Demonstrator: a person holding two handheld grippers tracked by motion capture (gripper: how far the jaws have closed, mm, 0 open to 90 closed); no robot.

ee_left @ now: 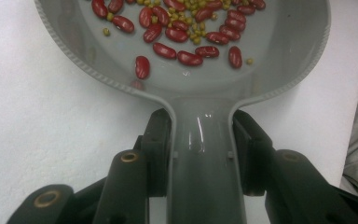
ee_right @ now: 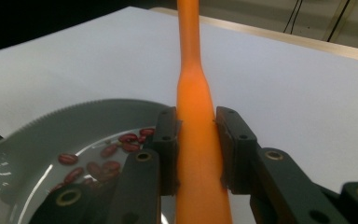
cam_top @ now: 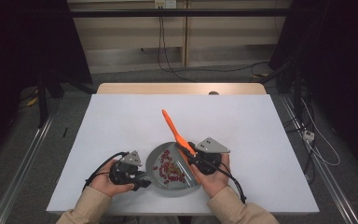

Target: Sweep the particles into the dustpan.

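The left gripper (ee_left: 203,140) clamps the grey plastic pan's handle (ee_left: 200,154) on the white bench (cam_top: 121,121). The right gripper (ee_right: 198,149) pinches the orange plastic spatula (cam_top: 179,137), angled into the red and green beans (ee_left: 182,28); a hard push could scatter them.

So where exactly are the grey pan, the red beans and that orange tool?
grey pan (ee_left: 205,154): left gripper view, on its handle, clamped between the jaws.
red beans (ee_left: 189,58): left gripper view, on one bean lying in the pan's bowl.
orange tool (ee_right: 196,140): right gripper view, on its handle, clamped between the jaws.
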